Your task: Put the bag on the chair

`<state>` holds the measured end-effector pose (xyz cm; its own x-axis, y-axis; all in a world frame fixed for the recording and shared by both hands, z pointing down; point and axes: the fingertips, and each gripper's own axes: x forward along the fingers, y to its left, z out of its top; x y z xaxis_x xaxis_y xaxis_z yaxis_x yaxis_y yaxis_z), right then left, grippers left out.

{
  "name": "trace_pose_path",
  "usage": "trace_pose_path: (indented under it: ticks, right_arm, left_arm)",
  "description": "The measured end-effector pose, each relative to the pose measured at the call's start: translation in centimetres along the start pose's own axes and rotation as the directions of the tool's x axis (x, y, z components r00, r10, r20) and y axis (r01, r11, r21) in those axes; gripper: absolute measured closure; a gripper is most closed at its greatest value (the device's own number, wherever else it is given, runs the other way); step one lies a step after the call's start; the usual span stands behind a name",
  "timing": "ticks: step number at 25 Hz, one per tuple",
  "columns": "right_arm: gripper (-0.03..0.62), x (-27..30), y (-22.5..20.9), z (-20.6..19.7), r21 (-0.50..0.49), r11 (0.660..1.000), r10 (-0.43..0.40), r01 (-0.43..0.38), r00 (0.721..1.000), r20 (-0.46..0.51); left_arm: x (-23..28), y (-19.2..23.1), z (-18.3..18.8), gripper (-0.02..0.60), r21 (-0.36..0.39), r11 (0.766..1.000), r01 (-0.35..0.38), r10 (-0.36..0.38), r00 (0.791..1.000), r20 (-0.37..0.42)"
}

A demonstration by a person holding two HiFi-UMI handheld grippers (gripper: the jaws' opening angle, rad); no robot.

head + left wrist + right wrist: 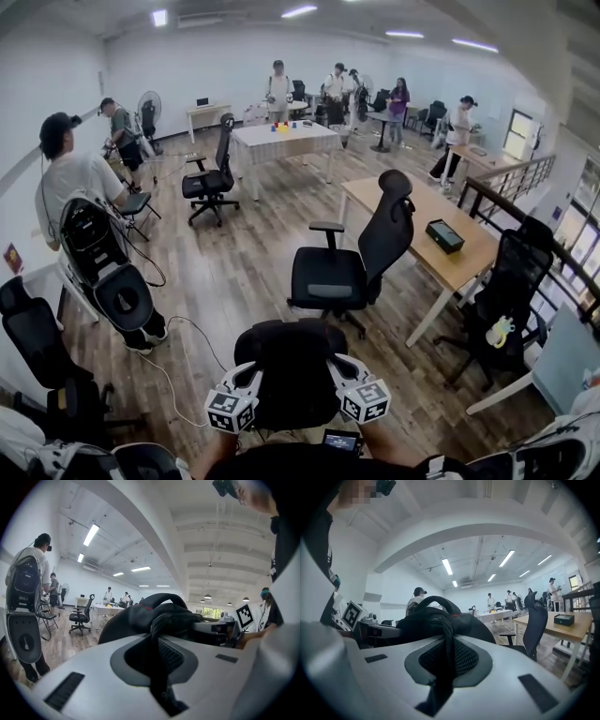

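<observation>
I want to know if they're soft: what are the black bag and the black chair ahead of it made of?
The bag looks like matte black woven fabric: it slumps in soft folds, and its strap shows a ribbed weave. The chair seems to have a dull, cushioned seat, probably cloth, and hard plastic-looking armrests; its back could be mesh.
</observation>
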<state>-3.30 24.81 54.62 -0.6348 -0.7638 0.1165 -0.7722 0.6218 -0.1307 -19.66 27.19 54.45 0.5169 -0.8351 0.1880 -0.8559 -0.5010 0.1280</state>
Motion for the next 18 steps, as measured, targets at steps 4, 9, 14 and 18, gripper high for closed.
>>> trace_pose_path:
  ticks: [4, 9, 14, 18]
  right_arm:
    - [0.563, 3.8, -2.1, 0.6, -0.002, 1.000, -0.003, 0.003, 1.000, -0.011]
    - [0.563, 8.1, -4.3, 1.2, 0.057, 0.998, -0.007, 0.008, 1.000, -0.019]
    - [0.563, 11.9, -7.0, 1.6, 0.080, 0.996, -0.026, 0.028, 0.999, -0.026]
    - [0.563, 15.3, -9.2, 1.6, 0.088, 0.996, -0.027, 0.030, 0.999, -0.035]
  left_arm:
    - [3.2, 2.9, 0.9, 0.558, -0.008, 1.000, -0.003, 0.003, 1.000, 0.010]
    - [6.8, 6.5, 2.0, 0.558, -0.002, 1.000, 0.021, -0.021, 1.000, 0.002]
    - [10.9, 9.4, 2.7, 0.558, -0.005, 0.999, 0.045, -0.045, 0.999, -0.002]
    - [14.0, 11.9, 3.1, 0.558, 0.002, 0.999, 0.046, -0.046, 0.999, -0.006]
